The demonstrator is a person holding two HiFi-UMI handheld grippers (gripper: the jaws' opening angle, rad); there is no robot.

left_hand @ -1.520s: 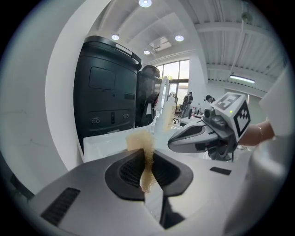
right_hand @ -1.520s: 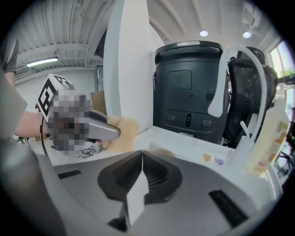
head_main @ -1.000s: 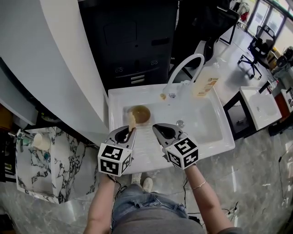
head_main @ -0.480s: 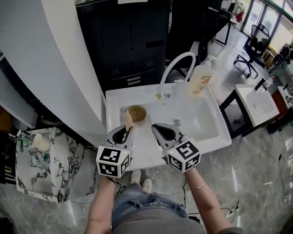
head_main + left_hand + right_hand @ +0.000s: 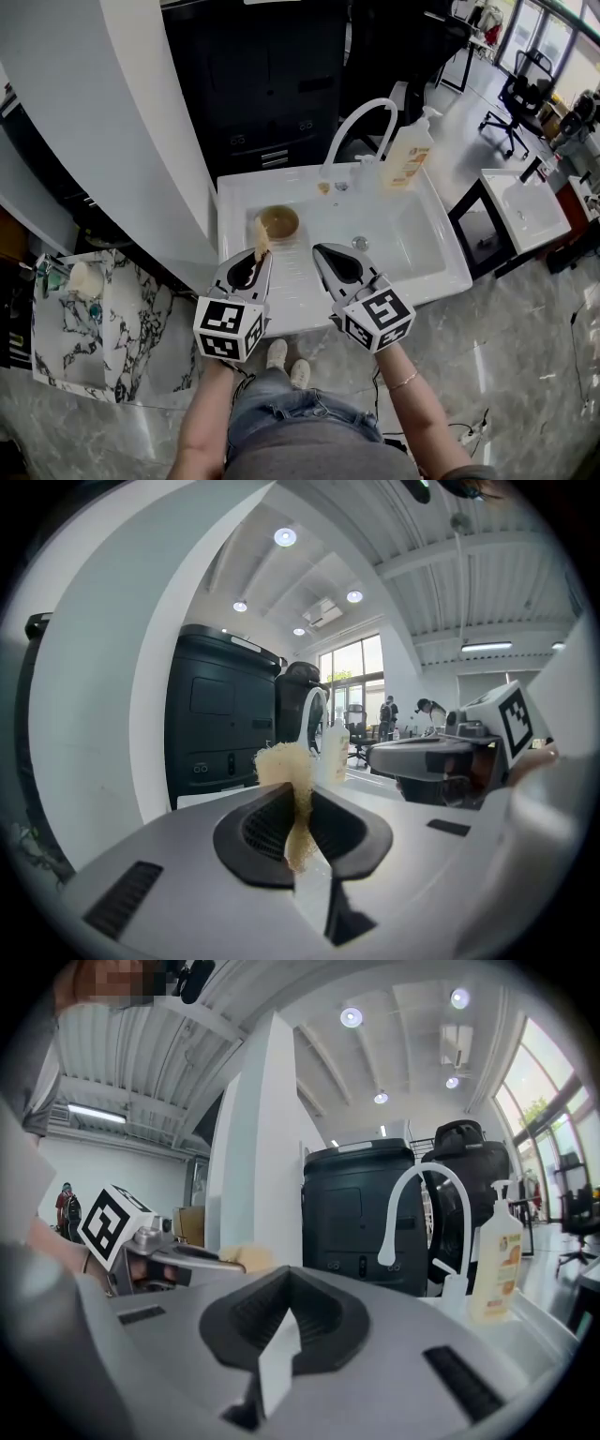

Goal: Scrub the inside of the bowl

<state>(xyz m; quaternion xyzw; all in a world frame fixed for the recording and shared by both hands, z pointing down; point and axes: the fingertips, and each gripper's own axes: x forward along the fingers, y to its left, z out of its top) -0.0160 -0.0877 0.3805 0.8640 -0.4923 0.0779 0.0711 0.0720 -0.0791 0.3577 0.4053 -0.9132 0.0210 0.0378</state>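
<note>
The bowl [image 5: 278,222] sits in the left part of the white sink [image 5: 412,246], ahead of both grippers and short of the curved tap [image 5: 361,127]. Its inside looks brownish; whether that is dirt or its own colour I cannot tell.

The left gripper [image 5: 259,257] has its fingers closed on a yellowish sponge [image 5: 262,240], which sticks up past the tips and hangs just in front of the bowl's near rim, apparently not touching it. The right gripper [image 5: 327,257] is beside it over the sink's front edge, its fingers pressed together on nothing. A soap bottle [image 5: 407,156] stands at the sink's back edge, well apart from both.

By my reading the tool is in hand, but no scrubbing contact shows. The sponge has yet to enter the bowl and work round its inside, and nothing steadies the bowl.
</note>
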